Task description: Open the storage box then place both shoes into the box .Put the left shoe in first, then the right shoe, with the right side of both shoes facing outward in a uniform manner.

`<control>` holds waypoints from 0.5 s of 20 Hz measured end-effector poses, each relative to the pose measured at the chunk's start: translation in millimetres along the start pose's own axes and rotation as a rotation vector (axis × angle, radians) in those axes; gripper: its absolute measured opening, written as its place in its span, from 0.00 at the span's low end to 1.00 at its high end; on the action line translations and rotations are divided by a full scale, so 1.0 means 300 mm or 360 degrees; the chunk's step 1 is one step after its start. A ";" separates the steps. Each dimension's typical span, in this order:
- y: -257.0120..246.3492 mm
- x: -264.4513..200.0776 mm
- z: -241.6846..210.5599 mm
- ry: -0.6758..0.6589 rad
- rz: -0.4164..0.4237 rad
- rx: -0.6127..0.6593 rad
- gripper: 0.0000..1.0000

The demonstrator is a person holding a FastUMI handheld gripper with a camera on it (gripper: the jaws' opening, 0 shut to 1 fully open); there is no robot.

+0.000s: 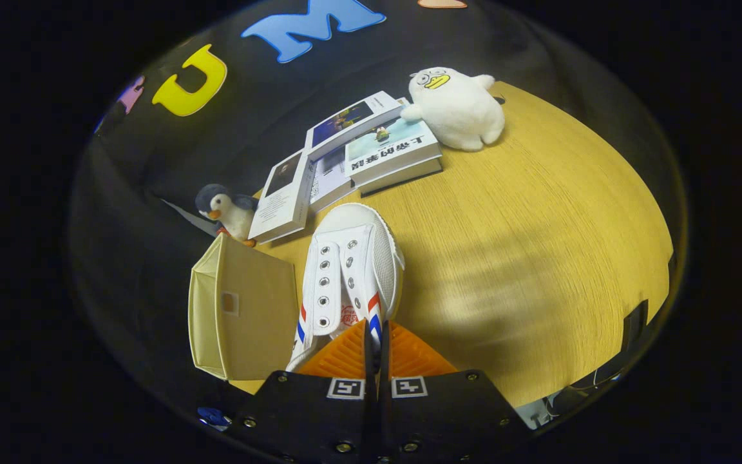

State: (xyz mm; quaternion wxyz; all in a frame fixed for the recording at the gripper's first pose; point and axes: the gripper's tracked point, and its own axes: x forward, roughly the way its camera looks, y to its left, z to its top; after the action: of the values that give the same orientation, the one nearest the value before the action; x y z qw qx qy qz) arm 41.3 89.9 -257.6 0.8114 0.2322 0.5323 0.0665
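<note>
Gripper view: orange ribbed-pad gripper (376,341) closed, both fingers pinching the collar edge of a white canvas sneaker with red-and-blue side stripes (351,270), toe pointing toward the table's far edge. Beige fabric storage box (245,316) lies just beside the shoe at the near-left edge of the yellow wood-grain table (538,245). Books (345,161), white plush duck (458,106) and grey penguin toy (226,212) line the far edge.

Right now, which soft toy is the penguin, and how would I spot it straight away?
Start at the wooden table and go to the beige storage box beside the white shoe that the hand-held gripper has clamped. Just beyond that box, next to the spread books, sits the penguin. It is small, grey-headed with an orange beak, unlike the larger all-white duck toy.
</note>
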 end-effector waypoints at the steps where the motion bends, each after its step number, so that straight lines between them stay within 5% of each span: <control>1: 0.028 -0.001 0.005 0.0004 0.0015 -0.0017 0.01; 10: 0.308 -0.028 0.040 -0.0054 0.0125 -0.0156 0.01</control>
State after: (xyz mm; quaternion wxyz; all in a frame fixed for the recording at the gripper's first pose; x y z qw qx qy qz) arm 61.5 164.8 -205.4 0.8275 0.2140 0.5050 0.1204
